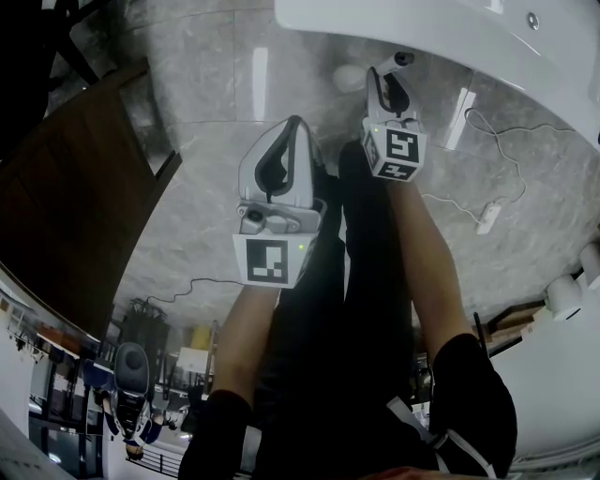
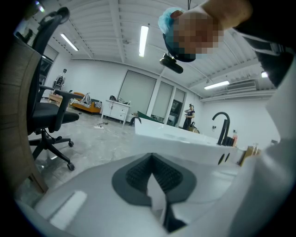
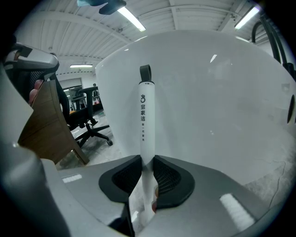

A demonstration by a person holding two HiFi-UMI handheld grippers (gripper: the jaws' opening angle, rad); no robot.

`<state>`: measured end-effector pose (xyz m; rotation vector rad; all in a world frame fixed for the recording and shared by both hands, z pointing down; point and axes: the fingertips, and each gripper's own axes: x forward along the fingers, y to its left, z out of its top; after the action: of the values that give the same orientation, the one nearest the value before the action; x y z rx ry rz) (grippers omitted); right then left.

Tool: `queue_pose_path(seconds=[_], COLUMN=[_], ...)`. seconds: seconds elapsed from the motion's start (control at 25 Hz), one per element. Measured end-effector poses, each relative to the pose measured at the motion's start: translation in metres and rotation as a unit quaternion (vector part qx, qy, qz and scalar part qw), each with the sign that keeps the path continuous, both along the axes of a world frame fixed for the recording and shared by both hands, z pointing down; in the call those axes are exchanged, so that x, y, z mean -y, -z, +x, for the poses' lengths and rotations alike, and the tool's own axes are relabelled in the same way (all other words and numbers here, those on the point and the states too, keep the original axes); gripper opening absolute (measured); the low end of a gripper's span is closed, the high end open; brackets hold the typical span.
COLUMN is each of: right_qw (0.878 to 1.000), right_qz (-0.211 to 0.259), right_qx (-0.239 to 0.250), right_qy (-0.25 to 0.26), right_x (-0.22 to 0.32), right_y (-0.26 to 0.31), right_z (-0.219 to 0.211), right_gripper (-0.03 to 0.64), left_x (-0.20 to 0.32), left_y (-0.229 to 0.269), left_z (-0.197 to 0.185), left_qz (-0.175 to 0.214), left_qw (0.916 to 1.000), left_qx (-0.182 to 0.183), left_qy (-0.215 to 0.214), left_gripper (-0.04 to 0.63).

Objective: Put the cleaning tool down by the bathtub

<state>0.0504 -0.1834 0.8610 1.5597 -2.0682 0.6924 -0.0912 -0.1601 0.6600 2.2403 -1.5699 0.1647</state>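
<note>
In the right gripper view my right gripper (image 3: 147,163) is shut on the cleaning tool (image 3: 146,118), a white stick handle with dark print and a dark loop at its tip. The handle stands straight out from the jaws, close to the white bathtub (image 3: 212,102) wall that fills the view. In the head view the right gripper (image 1: 391,82) is over the grey floor just below the bathtub (image 1: 422,23) rim, and the cleaning tool (image 1: 394,64) points toward the tub. The left gripper (image 1: 281,155) hangs lower left of it; its pads meet, with nothing between them (image 2: 151,160).
A dark wooden panel (image 1: 70,206) stands on the left. A white power strip with its cable (image 1: 488,218) lies on the floor to the right. A black office chair (image 2: 48,115) and the tub's black faucet (image 2: 222,126) show in the left gripper view.
</note>
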Motion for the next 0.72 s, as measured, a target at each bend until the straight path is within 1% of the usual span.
queue_pose_path(seconds=[0.72], right_qw=[1.000], right_qz=[-0.005], right_qx=[0.001], right_qy=[0.003], right_x=[0.010], right_y=[-0.020], right_z=[-0.002], right_gripper=[0.083], left_x=[0.000], left_y=[-0.013], left_z=[0.001], left_qz=[-0.004], left_qw=[1.0000], left_qx=[-0.006], left_qy=[0.005], left_gripper=[0.006])
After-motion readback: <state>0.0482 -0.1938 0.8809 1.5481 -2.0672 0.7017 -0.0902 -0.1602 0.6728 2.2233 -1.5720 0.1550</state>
